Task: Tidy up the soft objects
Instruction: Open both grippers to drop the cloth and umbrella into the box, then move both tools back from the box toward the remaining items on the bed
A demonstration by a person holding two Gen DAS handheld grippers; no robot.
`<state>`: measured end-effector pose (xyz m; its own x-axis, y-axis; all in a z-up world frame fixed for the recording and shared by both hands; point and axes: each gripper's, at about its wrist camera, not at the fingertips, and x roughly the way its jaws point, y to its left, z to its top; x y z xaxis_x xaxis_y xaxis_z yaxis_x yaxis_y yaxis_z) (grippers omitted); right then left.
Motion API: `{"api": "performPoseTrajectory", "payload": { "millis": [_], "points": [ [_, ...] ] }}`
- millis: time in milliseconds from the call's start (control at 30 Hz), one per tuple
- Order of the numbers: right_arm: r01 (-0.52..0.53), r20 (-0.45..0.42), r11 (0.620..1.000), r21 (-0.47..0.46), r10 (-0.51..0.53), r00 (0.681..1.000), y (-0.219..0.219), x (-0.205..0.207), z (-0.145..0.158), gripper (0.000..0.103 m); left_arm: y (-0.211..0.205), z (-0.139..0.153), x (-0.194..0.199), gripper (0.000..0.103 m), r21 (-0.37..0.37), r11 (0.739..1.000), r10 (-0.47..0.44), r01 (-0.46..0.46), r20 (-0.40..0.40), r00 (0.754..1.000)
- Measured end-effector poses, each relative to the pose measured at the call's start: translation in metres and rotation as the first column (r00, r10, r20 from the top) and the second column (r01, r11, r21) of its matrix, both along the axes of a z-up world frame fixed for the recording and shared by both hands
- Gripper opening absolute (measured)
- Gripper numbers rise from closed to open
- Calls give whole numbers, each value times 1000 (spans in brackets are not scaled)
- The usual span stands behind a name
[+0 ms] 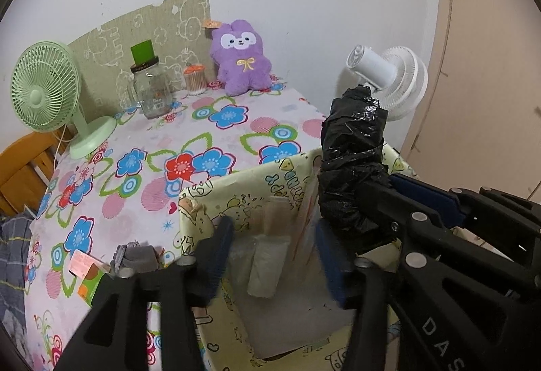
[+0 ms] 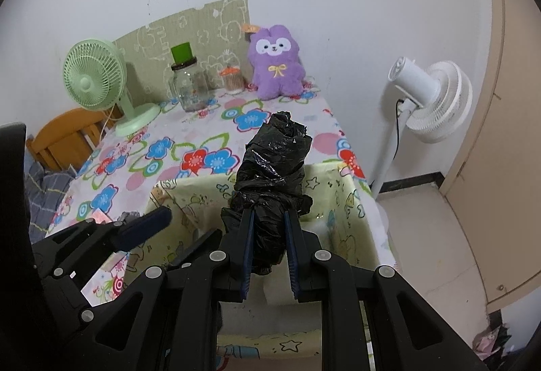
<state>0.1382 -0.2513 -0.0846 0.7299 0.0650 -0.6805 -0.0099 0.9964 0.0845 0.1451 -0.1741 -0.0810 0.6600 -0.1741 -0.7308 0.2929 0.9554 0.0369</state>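
Observation:
My right gripper is shut on a rolled black plastic bag and holds it upright over a yellow cartoon-print box. The bag and right gripper also show at the right of the left wrist view. My left gripper is open and empty above the box's inside, one finger near its left wall. A purple plush toy sits at the table's back, also in the right wrist view. A small grey cloth item lies left of the box.
The table has a floral cloth. At the back left stand a green fan, a glass jar and a cotton-swab tub. A white standing fan is right of the table. A wooden chair is at left.

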Motion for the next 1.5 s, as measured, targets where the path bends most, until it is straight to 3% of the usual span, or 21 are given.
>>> {"api": "performPoseTrajectory", "payload": {
  "millis": [200, 600, 700, 767, 833, 1167, 1500],
  "points": [
    [-3, -34, 1000, 12, 4, 999, -2, 4, -8, 20, -2, -5, 3, 72, 30, 1000, 3, -2, -16, 1000],
    [6, -104, 1000, 25, -4, 995, -1, 6, -16, 25, 1, -11, 0, 77, 40, 999, -8, 10, -62, 998],
    [11, -103, 999, 33, -8, 995, -1, 4, -17, 33, 2, -10, -4, 79, 33, 999, -18, 20, -56, 998],
    [17, -91, 999, 32, -14, 996, -1, 1, -16, 53, 3, -8, -7, 82, 24, 999, -30, 31, -47, 998],
    [27, -65, 999, 33, -25, 998, -1, -3, -15, 65, 4, -6, -10, 84, 18, 999, -36, 37, -36, 999],
    [68, -20, 997, 28, -67, 998, 4, -18, -8, 80, 10, 3, -23, 91, 11, 999, -53, 53, 13, 999],
    [72, 16, 997, 0, -72, 997, 26, -31, 0, 84, 32, 10, -37, 92, 9, 999, -33, 33, 43, 999]
  ]
}}
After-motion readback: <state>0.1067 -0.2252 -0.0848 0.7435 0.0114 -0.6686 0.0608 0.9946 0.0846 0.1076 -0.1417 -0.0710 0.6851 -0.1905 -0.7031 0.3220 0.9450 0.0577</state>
